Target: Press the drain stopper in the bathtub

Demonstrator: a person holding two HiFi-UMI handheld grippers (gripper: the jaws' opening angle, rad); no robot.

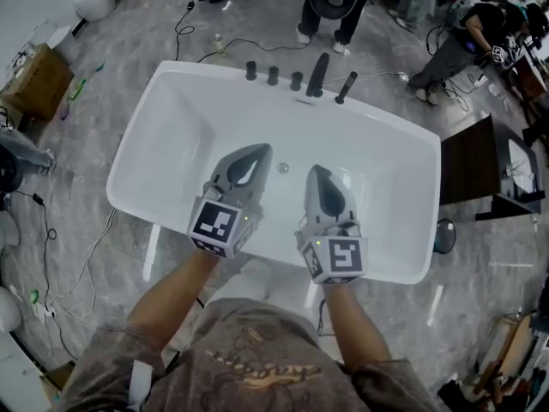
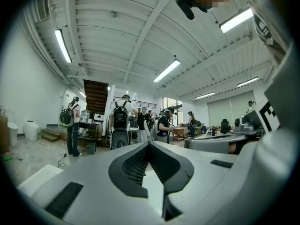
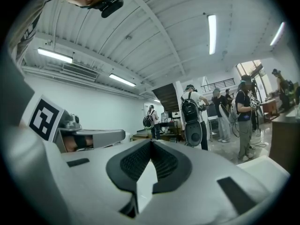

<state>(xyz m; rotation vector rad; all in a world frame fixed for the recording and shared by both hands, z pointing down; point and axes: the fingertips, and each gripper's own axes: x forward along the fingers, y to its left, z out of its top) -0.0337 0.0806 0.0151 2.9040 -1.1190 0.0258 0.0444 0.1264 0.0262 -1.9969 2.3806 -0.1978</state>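
Progress is nil so far: the drain stopper (image 1: pixel 282 168) sits untouched on the floor of the bathtub (image 1: pixel 171 144), showing between your two tools. Your left gripper (image 1: pixel 260 150) and right gripper (image 1: pixel 316 171) both hover above the tub, each with its jaws closed tip to tip on nothing, aimed out across the room rather than down. You have the whole job ahead: lower one tip onto the stopper and press.

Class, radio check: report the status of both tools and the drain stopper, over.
Left tool shut, empty. Right tool shut, empty. Both above the bathtub. Drain stopper in plain sight between their tips, nothing covering it.
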